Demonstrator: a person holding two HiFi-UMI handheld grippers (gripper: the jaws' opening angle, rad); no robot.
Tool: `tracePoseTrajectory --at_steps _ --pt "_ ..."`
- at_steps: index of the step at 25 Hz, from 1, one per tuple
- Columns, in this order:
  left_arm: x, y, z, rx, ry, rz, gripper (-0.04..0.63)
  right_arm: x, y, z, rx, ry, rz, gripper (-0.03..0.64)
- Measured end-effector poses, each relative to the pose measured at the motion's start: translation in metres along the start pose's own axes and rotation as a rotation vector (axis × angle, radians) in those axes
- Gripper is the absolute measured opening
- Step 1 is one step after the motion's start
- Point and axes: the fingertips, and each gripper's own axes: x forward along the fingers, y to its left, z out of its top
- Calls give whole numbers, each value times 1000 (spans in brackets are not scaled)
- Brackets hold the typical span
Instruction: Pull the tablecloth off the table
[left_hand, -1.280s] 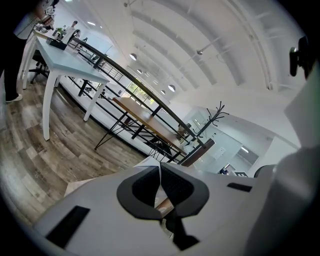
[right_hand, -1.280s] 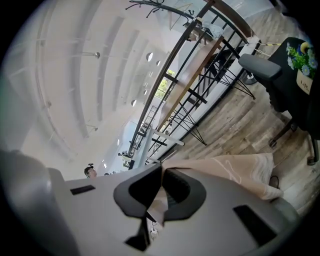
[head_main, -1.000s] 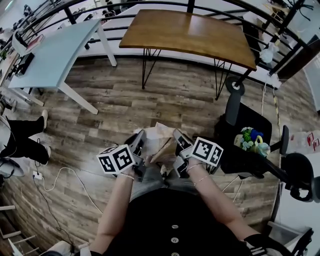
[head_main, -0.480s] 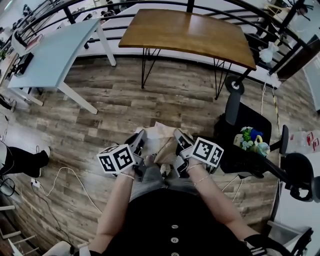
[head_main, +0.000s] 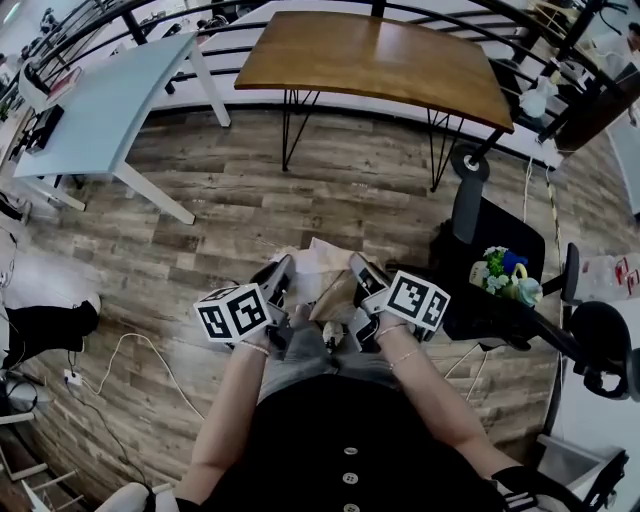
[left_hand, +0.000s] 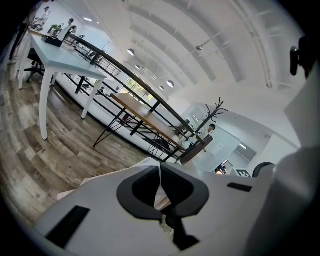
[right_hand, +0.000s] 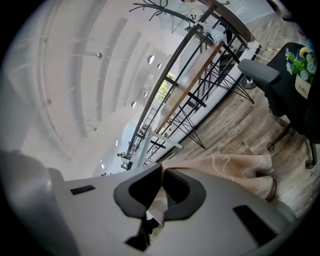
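A beige tablecloth (head_main: 325, 278) hangs bunched between my two grippers, close to the person's body and above the wooden floor. My left gripper (head_main: 283, 279) is shut on its left part, with a sliver of cloth (left_hand: 161, 201) showing between the jaws. My right gripper (head_main: 357, 275) is shut on its right part; the cloth (right_hand: 225, 167) drapes away from the jaws in folds. The brown wooden table (head_main: 375, 62) stands bare at the far side of the head view.
A light blue table (head_main: 110, 100) stands far left. A black office chair (head_main: 495, 280) holding flowers (head_main: 505, 277) is close on my right. Black railing (head_main: 130, 20) runs behind the tables. A white cable (head_main: 120, 350) lies on the floor at left.
The grippers and the cloth have hardly moved. A person's dark legs at the left edge have withdrawn further out of the picture.
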Motion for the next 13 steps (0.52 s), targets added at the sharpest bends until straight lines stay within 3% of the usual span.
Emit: tracePoseTrajectory --at_steps 13 --pt "8 3 3 -2 20 -10 17 6 -3 4 8 -3 -14 28"
